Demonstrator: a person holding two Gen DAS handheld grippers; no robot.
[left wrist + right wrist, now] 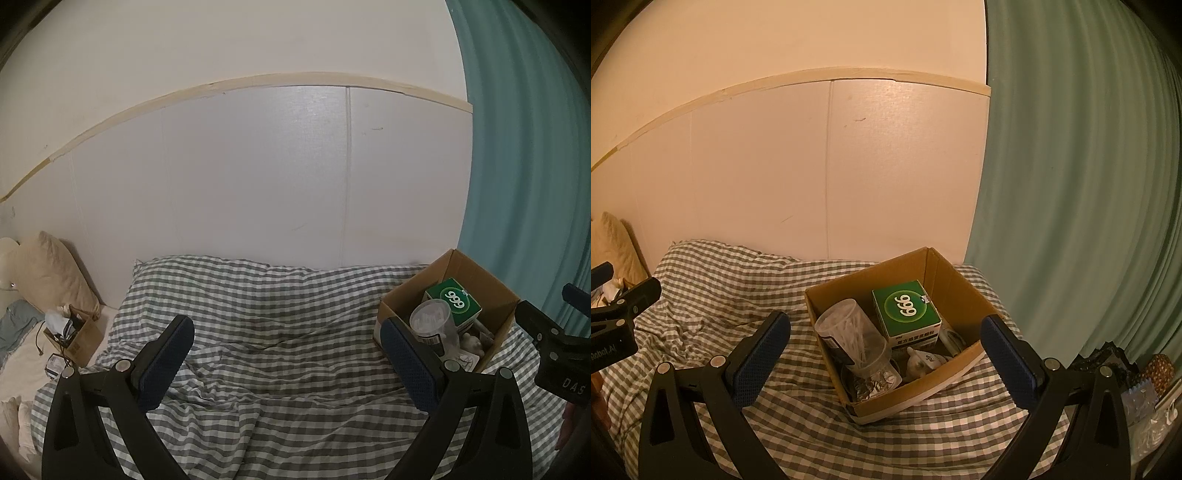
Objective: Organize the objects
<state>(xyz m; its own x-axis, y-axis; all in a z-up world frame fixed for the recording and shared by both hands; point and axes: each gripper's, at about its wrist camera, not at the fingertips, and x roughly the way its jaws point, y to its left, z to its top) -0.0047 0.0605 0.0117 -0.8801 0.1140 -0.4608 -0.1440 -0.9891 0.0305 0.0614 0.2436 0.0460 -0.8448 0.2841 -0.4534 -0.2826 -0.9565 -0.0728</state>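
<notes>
An open cardboard box (pixel 955 288) sits on a grey-checked duvet (pixel 738 295) near the wall. It holds a green "999" carton (pixel 905 310), a clear plastic cup (pixel 849 332) lying on its side with thin sticks in it, crumpled foil (pixel 871 386) and a small white item (pixel 919 362). My right gripper (pixel 886 325) is open and empty, raised just in front of the box. My left gripper (pixel 288 332) is open and empty over bare duvet (pixel 258 314), left of the box (pixel 469 273); the carton (pixel 454 299) and cup (pixel 432 317) show there too.
A second small cardboard box (pixel 86 338) with clutter and cables lies at the far left beside a beige pillow (pixel 55 273). A white panelled wall runs behind the bed. A teal curtain (pixel 1071 203) hangs on the right, with bags (pixel 1145 387) below it.
</notes>
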